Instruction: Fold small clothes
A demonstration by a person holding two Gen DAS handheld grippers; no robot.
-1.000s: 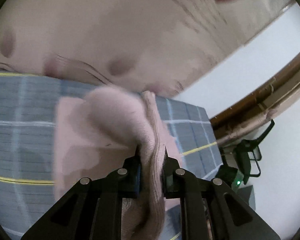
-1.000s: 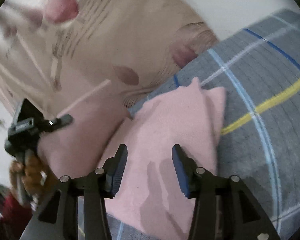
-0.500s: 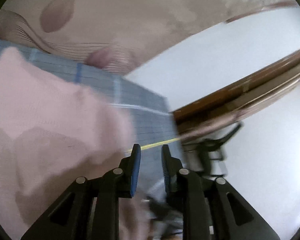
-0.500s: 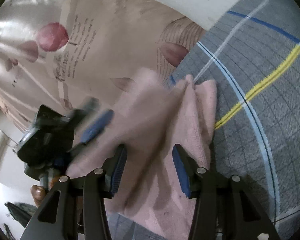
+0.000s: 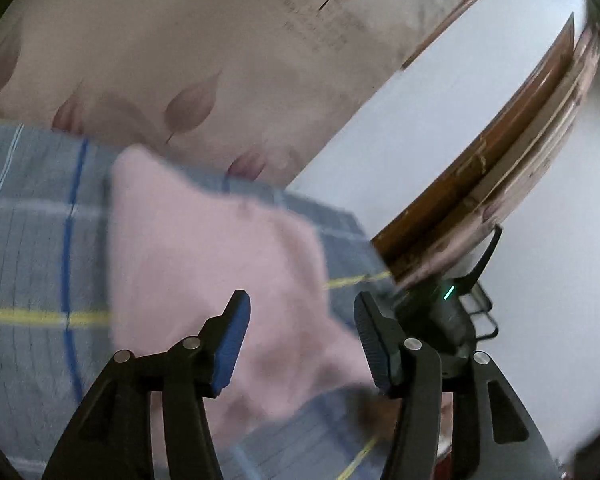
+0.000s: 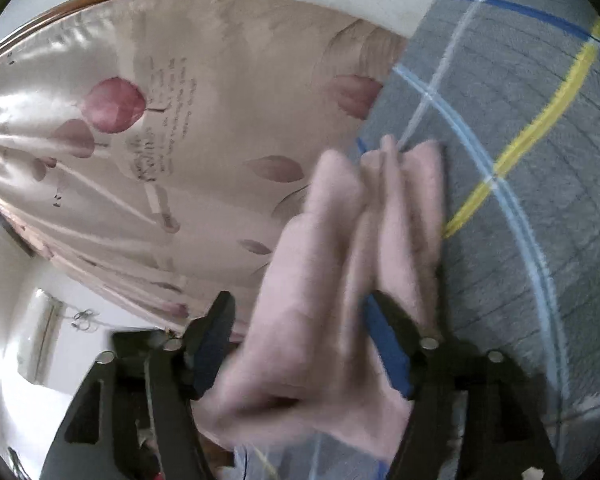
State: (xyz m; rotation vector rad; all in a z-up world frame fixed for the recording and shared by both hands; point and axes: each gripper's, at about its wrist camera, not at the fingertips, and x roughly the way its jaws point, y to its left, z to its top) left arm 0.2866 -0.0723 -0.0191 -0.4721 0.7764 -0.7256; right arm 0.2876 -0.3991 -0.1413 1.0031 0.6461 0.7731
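Observation:
A small pink cloth [image 5: 220,248] lies on the grey plaid bedspread [image 5: 28,240] in the left wrist view. My left gripper [image 5: 302,304] hovers over its near right part. Its jaws are opening and the pads touch nothing. In the right wrist view the pink cloth [image 6: 340,260] is blurred and bunched into folds that run up between the fingers of my right gripper [image 6: 300,304]. Those jaws are opening too. The cloth lies against the right pad [image 6: 384,340], and a gap shows beside the left one.
A beige curtain with pink leaves [image 5: 188,60] hangs behind the bed, next to a white wall and a brown wooden frame [image 5: 500,184]. A black device with a green light [image 5: 448,308] sits just right of my left gripper. The bedspread [image 6: 520,200] stretches to the right.
My left gripper let go of the pink cloth fold, swung aside and came back with wider jaws. The cloth dropped onto the bed. My right jaws widened and rolled, with the cloth bunched between them.

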